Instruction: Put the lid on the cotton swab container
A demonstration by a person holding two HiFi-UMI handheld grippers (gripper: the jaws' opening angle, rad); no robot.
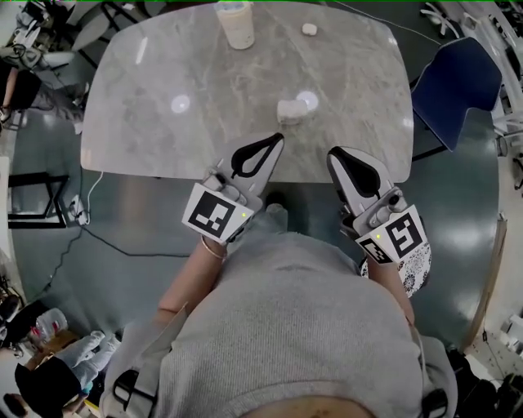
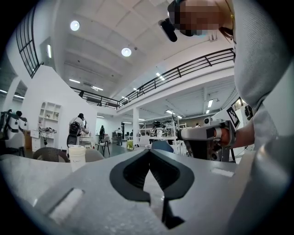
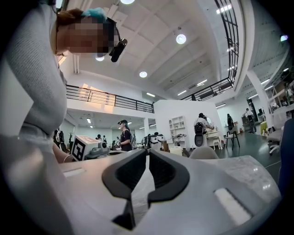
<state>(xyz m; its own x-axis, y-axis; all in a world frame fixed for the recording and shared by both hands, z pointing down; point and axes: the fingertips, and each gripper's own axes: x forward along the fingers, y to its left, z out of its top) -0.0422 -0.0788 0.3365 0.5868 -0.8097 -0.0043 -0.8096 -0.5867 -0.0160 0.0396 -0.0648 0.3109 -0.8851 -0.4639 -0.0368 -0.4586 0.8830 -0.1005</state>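
Note:
A tall pale container (image 1: 237, 24) stands at the table's far edge; in the left gripper view it is the container (image 2: 76, 156) at the left. A small white piece (image 1: 309, 29) lies to its right. A squat white object (image 1: 292, 110) sits mid-table; whether it is the lid I cannot tell. My left gripper (image 1: 278, 137) hovers at the near table edge, its tips together and empty (image 2: 148, 151). My right gripper (image 1: 333, 153) is beside it, a thin slit showing between its jaws (image 3: 148, 152), nothing in them.
The grey marble table (image 1: 163, 73) has rounded corners. A blue chair (image 1: 453, 86) stands at its right side. Cables (image 1: 106, 237) run over the dark floor on the left. People and furniture fill the hall far behind.

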